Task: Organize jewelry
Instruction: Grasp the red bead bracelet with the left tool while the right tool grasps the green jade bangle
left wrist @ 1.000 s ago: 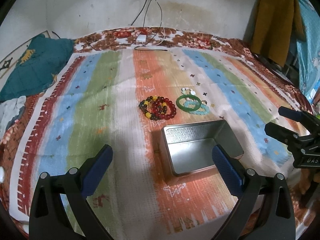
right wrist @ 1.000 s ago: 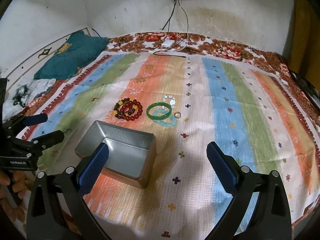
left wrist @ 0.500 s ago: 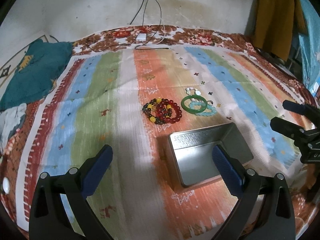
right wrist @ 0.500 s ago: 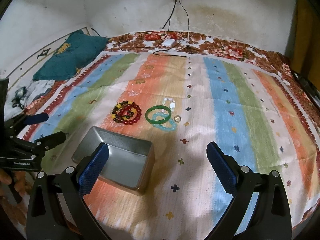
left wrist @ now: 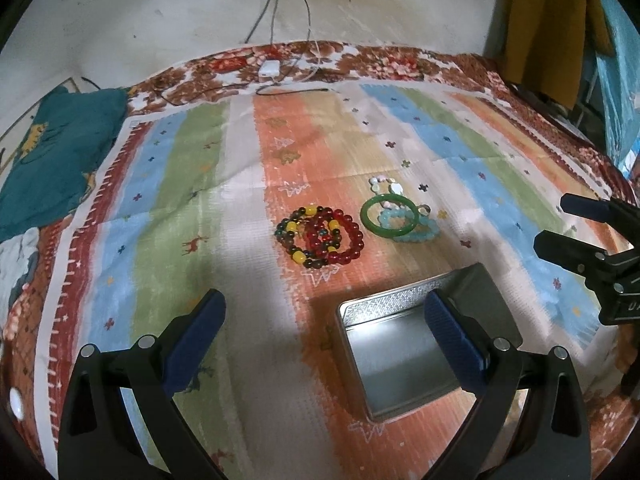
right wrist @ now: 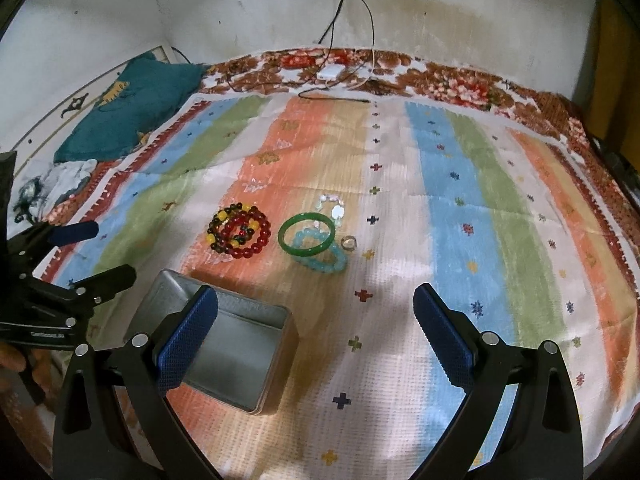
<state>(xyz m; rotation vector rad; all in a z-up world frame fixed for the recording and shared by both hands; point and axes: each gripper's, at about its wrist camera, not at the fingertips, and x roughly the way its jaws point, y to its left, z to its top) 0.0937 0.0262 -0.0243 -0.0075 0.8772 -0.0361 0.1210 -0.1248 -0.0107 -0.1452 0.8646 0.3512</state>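
An open, empty metal tin (left wrist: 400, 352) (right wrist: 236, 356) sits on the striped cloth. Beyond it lie red and yellow bead bracelets (left wrist: 320, 236) (right wrist: 240, 232), a green bangle (left wrist: 389, 214) (right wrist: 306, 234) over a pale blue bead bracelet (left wrist: 420, 229) (right wrist: 332, 262), a white bead bracelet (left wrist: 384, 184) (right wrist: 334, 204) and a small ring (right wrist: 349, 243). My left gripper (left wrist: 324, 328) is open and empty, short of the bracelets, its right finger over the tin. My right gripper (right wrist: 316, 332) is open and empty, right of the tin. Each gripper shows in the other's view, the right (left wrist: 576, 232) and the left (right wrist: 88, 252).
The striped cloth (left wrist: 200, 200) covers a bed with a floral border. A teal pillow (left wrist: 52, 152) lies at the far left. A white charger with cables (left wrist: 269, 67) lies at the far edge by the wall. Yellow cloth (left wrist: 548, 24) hangs at the right.
Both grippers have moved forward toward the jewelry, so the tin sits lower and closer in both views. Both stay open and empty.
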